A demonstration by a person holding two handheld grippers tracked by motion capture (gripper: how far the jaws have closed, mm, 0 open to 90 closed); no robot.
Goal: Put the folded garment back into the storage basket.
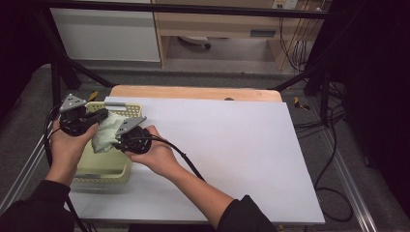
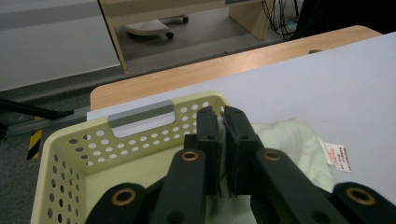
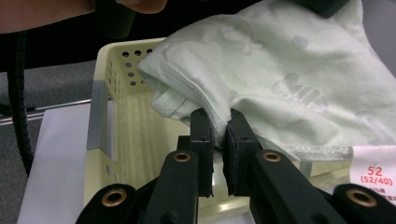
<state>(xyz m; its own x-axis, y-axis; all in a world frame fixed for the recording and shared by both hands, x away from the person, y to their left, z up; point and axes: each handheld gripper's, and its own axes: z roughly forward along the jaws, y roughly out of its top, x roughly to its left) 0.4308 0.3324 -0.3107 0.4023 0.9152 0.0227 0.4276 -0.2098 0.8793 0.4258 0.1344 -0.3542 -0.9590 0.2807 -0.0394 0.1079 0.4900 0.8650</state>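
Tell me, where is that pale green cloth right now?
In the high view the pale green cloth is at the table's left side, held between the left gripper and right gripper over the yellow basket.

Soft terry cloth (image 3: 289,79); perforated plastic basket (image 2: 93,149); matt white sheet (image 1: 232,145)

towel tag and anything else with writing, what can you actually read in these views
"52" stands in red on the white tag sewn to the pale green towel, in the right gripper view.
"(52/40)" stands in red just below it on the same tag.
The same tag in the left gripper view carries red print too small and blurred to read.
The yellow basket shows no lettering that I can make out.
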